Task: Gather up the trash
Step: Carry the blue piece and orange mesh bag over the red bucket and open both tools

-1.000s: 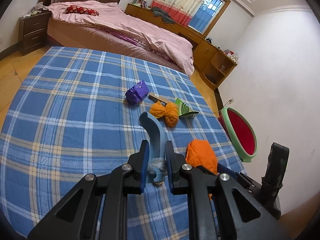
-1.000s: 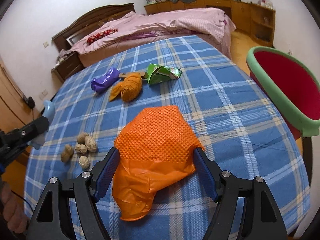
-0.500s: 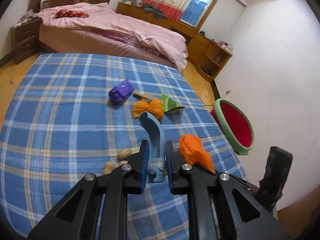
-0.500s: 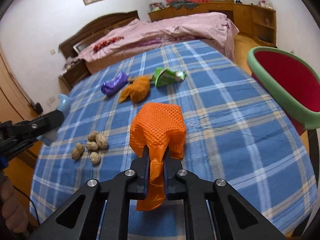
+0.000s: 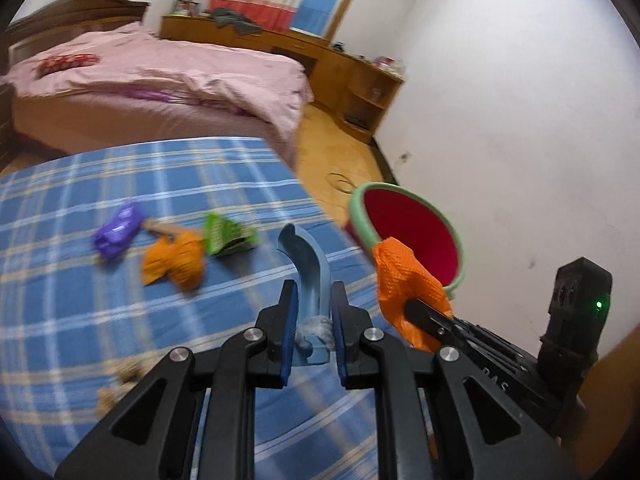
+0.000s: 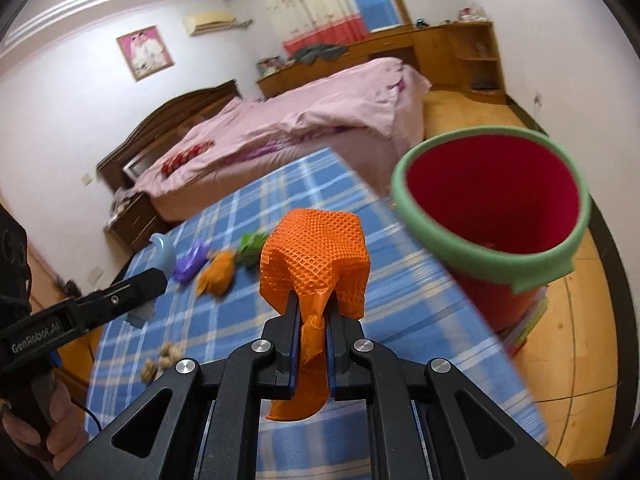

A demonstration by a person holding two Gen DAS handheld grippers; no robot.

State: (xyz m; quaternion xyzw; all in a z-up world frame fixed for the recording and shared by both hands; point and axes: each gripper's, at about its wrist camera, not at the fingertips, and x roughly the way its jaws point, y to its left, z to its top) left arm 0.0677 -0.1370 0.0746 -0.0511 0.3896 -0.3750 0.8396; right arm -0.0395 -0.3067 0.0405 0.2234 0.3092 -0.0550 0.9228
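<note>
My right gripper [image 6: 312, 312] is shut on an orange mesh wrapper [image 6: 316, 252], lifted off the blue plaid table [image 6: 400, 288] and close to the red bin with a green rim [image 6: 492, 248] at the table's right edge. My left gripper [image 5: 312, 312] is shut on a light blue curved handle [image 5: 306, 264], held above the table. In the left wrist view the orange mesh wrapper [image 5: 404, 276] hangs in front of the bin [image 5: 408, 228], pinched by the right gripper [image 5: 420, 310]. A purple wrapper [image 5: 118, 234], a second orange wrapper [image 5: 174, 262] and a green packet [image 5: 226, 234] lie on the cloth.
Several peanuts [image 6: 164, 360] lie near the table's front left. A bed with a pink cover [image 6: 304, 120] stands behind the table. Wooden cabinets [image 6: 460, 56] line the far wall. A white wall [image 5: 520, 120] is close behind the bin. A person's hand [image 6: 52, 420] holds the left gripper.
My right gripper closed on the orange mesh wrapper and lifted it off the table toward the bin. My left gripper, still holding the blue handle, swung right and rose a little.
</note>
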